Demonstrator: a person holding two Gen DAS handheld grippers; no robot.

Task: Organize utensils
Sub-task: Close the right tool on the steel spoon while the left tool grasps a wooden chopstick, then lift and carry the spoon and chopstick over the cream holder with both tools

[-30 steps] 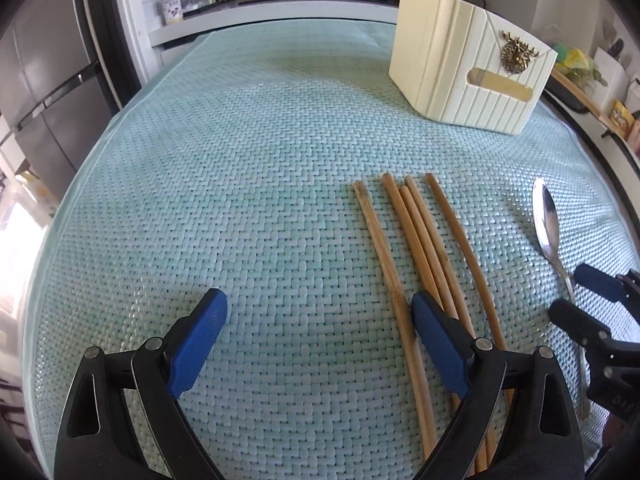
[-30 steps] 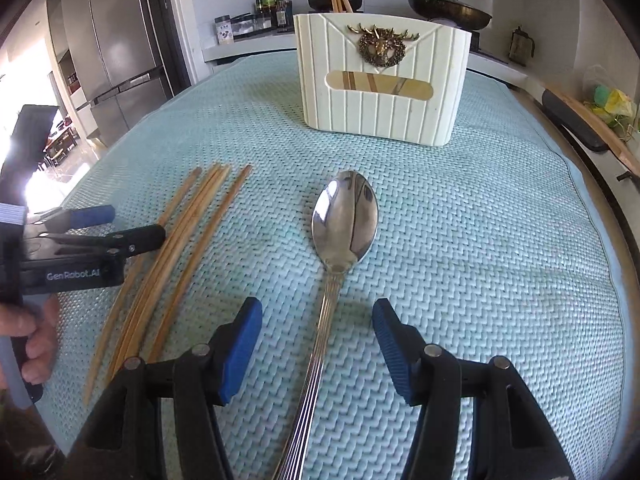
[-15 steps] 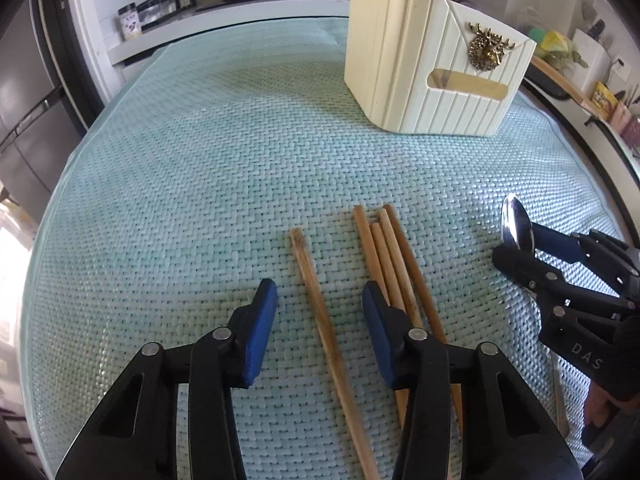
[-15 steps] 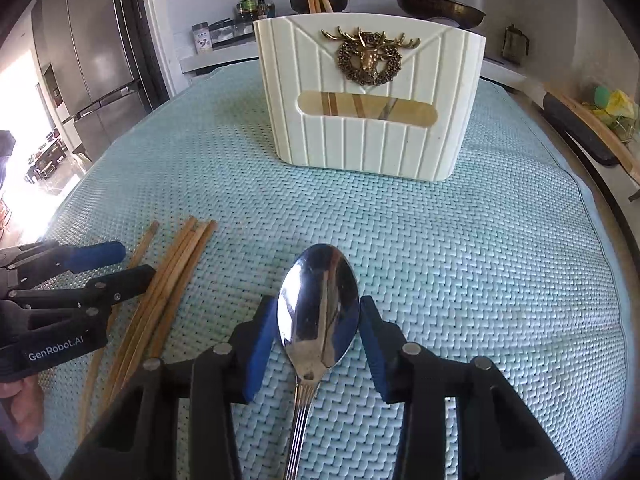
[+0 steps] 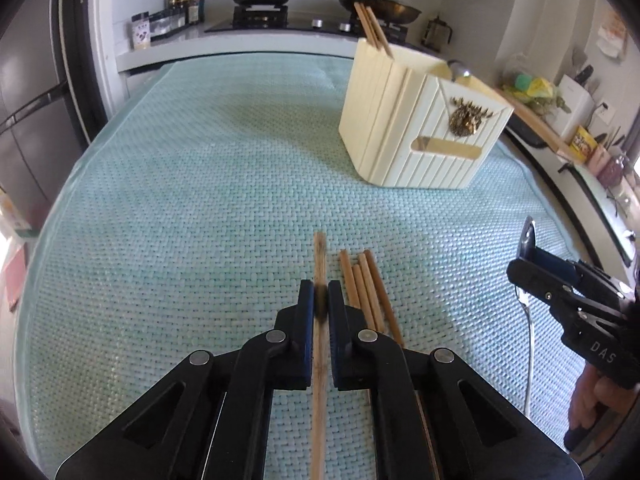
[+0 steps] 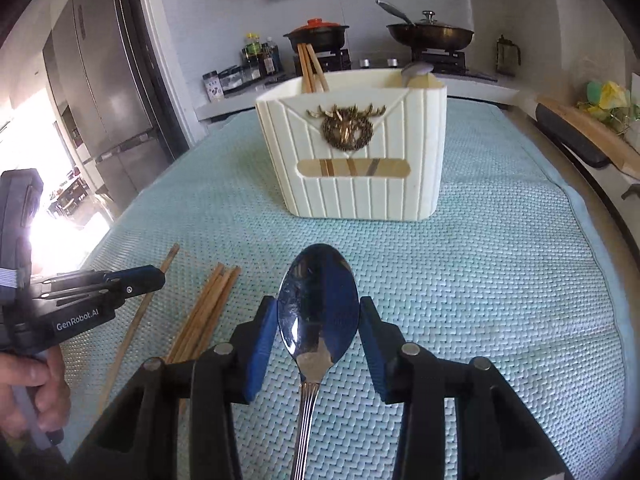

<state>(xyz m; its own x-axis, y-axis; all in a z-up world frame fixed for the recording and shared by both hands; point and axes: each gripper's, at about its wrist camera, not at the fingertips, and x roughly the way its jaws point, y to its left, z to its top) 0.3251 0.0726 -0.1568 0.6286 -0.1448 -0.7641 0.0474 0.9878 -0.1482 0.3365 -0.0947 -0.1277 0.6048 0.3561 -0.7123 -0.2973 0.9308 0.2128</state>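
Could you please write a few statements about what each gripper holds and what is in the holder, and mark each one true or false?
1. The left gripper is shut on a single chopstick. True.
2. The right gripper is closed around a fork. False: a metal spoon sits between its pads, gripped at the bowl.
3. The cream utensil holder is empty. False: chopsticks and a spoon stand in it.
4. Three loose chopsticks lie on the teal mat beside the left gripper. True.
5. The holder lies tipped on its side. False: it stands upright.
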